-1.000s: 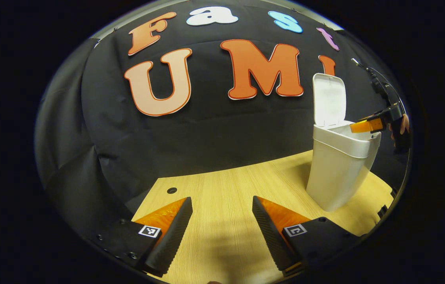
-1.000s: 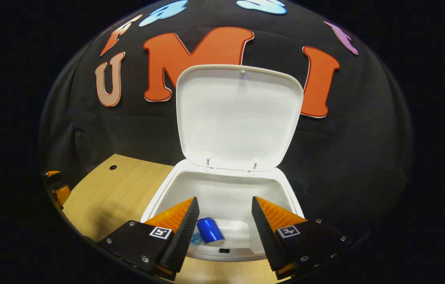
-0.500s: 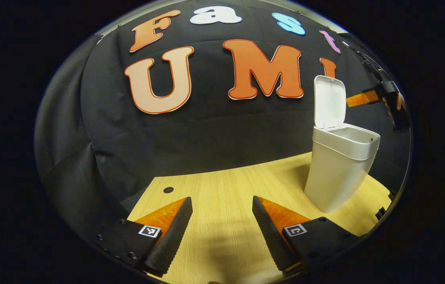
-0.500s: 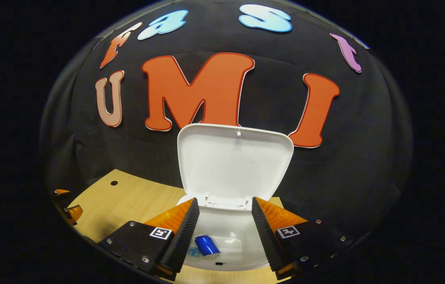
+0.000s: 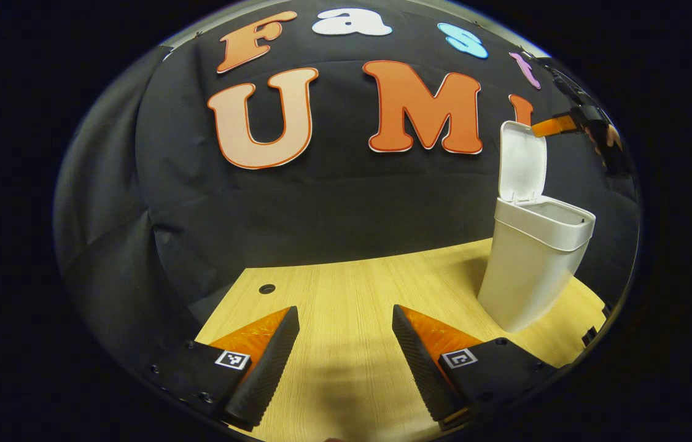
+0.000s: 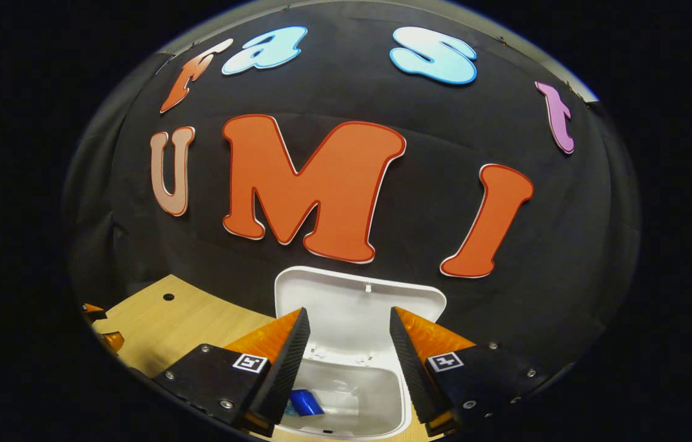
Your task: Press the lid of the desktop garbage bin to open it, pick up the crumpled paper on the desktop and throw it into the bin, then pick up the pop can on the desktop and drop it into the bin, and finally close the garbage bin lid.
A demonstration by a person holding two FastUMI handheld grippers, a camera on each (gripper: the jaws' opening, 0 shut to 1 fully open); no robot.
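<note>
Black cloth is hanging behind a light wooden tabletop (image 5: 346, 294), which is carrying a white desktop garbage bin (image 5: 527, 270) near its far right corner. A small round hole (image 5: 267, 288) is sitting in the wood towards the far left.

From the left gripper view, the left hand-held gripper (image 5: 346, 359) is hovering low over bare wood, its two fingers standing well apart with nothing between them. The bin is standing upright to its right, and the lid (image 5: 522, 162) is pointing straight up from the back edge. Beside the top of that lid, the right hand-held gripper (image 5: 557, 126) is reaching in from the right, gripped by a person's hand (image 5: 610, 138).

From the right gripper view, the right hand-held gripper (image 6: 346, 362) is looking down over the open bin (image 6: 376, 393), its fingers spread apart and holding nothing. The raised lid (image 6: 358, 301) is showing its white inner face between and above the fingers. Inside the bin, a blue pop can (image 6: 307, 402) is lying on its side at the bottom. A pale blue scrap is lying just beside it, partly hidden by the left finger; whether it is the crumpled paper cannot be told.
</note>
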